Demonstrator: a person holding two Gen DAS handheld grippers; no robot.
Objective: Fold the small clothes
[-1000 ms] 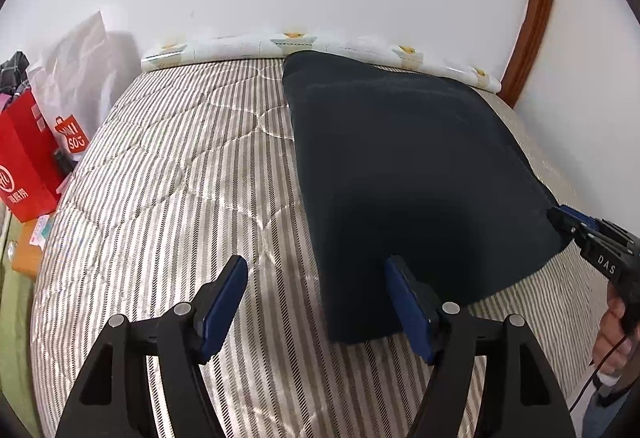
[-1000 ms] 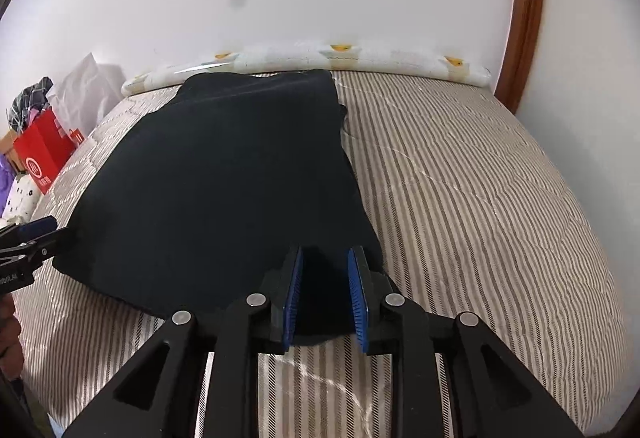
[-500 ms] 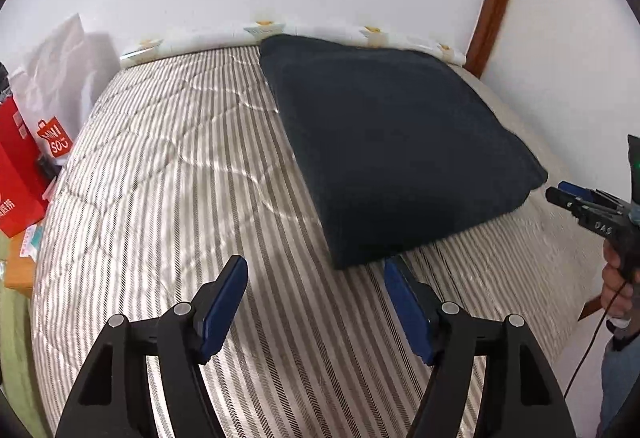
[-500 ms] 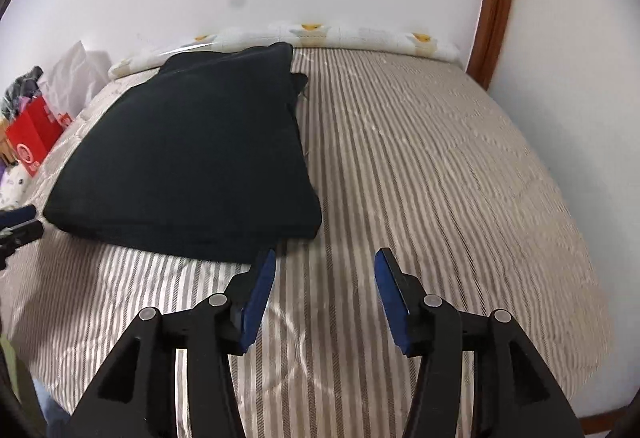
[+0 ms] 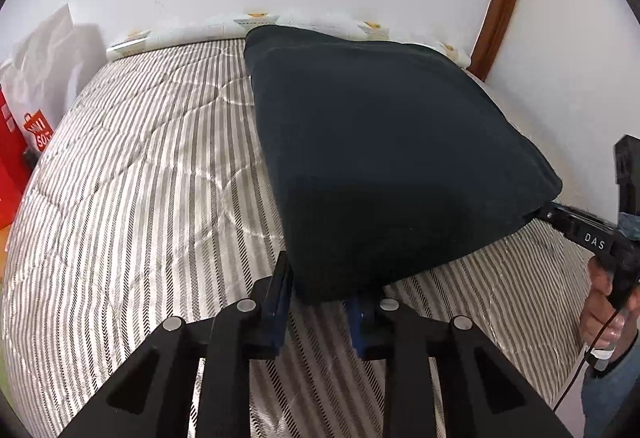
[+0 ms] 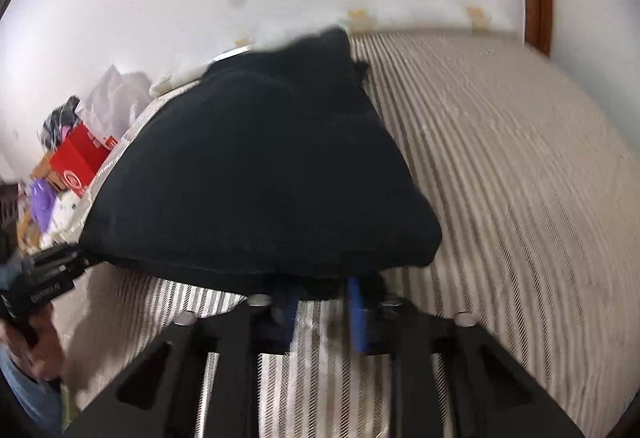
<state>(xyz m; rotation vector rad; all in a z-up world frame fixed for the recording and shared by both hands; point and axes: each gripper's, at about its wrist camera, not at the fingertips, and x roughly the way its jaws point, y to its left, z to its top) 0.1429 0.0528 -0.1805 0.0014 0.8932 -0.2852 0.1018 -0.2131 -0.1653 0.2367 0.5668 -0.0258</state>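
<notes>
Now we had both hand-held grippers, left and right, closing their jaws on the near corners of the dark garment lying on the striped bed, though a shallow bite might slip when lifted.

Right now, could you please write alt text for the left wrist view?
The left gripper is closing on the near corner of a dark garment on a striped mattress. The right gripper meets its right-hand corner.
</notes>
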